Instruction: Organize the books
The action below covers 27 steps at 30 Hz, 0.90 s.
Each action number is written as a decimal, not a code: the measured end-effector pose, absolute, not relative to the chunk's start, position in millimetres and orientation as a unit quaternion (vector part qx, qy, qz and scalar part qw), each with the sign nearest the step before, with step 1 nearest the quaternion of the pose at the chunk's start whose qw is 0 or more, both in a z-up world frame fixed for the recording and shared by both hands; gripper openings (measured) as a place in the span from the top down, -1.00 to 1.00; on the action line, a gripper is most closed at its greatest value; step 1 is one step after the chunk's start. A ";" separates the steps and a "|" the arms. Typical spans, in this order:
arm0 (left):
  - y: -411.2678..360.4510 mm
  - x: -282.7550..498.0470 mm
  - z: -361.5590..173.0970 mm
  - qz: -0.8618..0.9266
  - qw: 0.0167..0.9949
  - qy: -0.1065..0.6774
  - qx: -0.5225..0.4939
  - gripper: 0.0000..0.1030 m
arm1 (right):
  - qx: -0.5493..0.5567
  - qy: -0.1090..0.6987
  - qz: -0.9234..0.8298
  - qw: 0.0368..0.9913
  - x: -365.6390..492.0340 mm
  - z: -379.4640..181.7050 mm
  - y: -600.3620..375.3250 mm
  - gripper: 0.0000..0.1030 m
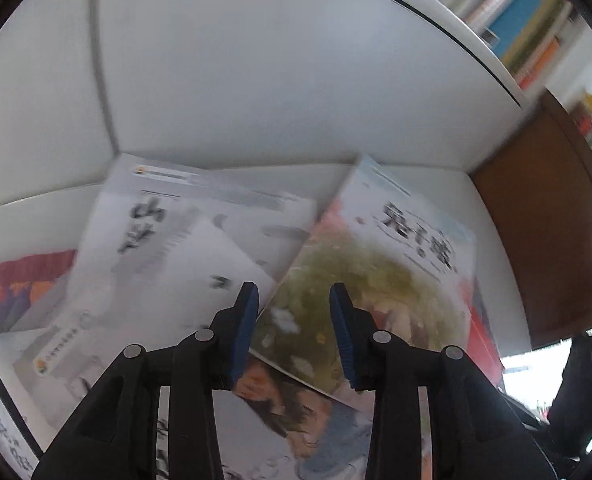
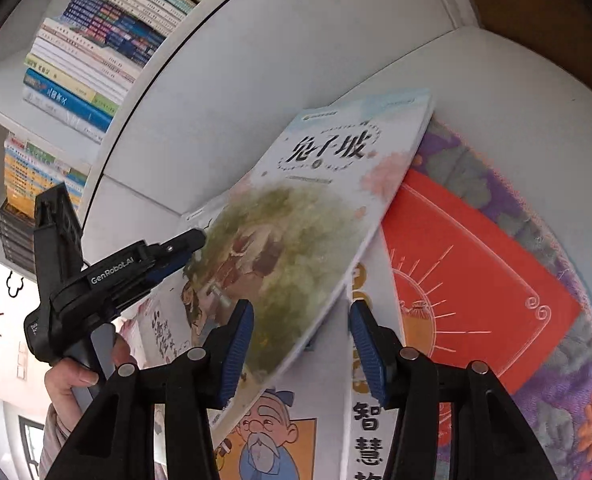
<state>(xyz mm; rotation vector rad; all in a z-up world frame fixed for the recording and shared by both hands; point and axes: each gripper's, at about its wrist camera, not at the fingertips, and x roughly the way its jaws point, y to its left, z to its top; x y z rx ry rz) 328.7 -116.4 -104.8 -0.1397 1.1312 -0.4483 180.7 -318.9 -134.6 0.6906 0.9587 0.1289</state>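
both grippers are hanging open over the books: left gripper (image 1: 294, 294) over the green book (image 1: 359, 280), right gripper (image 2: 301, 316) straddling its edge.

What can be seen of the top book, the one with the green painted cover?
The top book is a thin paperback with a glossy cover: black brush title on white above a watercolour of green foliage and figures. It is closed, face up, and tilted, its far edge leaning on the white back wall and the rest lying across other books. The left tool is at its left edge, grip unclear; the right tool straddles its near corner, pads apart.
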 end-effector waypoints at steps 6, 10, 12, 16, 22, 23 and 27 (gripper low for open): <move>-141.6 303.9 -99.4 -0.245 0.806 0.538 -0.011 0.36 | 0.298 0.460 0.070 0.833 179.0 -126.8 -321.3 0.01; -147.0 276.2 -102.1 -0.304 0.770 0.558 -0.051 0.37 | 0.290 0.466 0.107 0.829 169.2 -116.8 -316.4 0.03; -150.0 256.0 -100.5 -0.304 0.773 0.556 -0.036 0.37 | 0.276 0.484 0.111 0.823 158.3 -116.7 -313.7 0.04; -140.9 248.8 -95.7 -0.295 0.778 0.553 -0.053 0.37 | 0.279 0.479 0.056 0.831 123.9 -106.1 -345.7 0.04; -137.4 272.0 -106.0 -0.265 0.779 0.554 -0.129 0.37 | 0.276 0.454 -0.001 0.847 167.8 -115.8 -390.2 0.04; -140.4 274.7 -106.7 -0.265 0.781 0.549 -0.137 0.37 | 0.278 0.457 0.000 0.845 180.2 -122.1 -391.1 0.04; -159.3 273.9 -106.6 -0.263 0.791 0.541 -0.110 0.35 | 0.294 0.464 0.012 0.836 210.2 -136.9 -382.8 0.02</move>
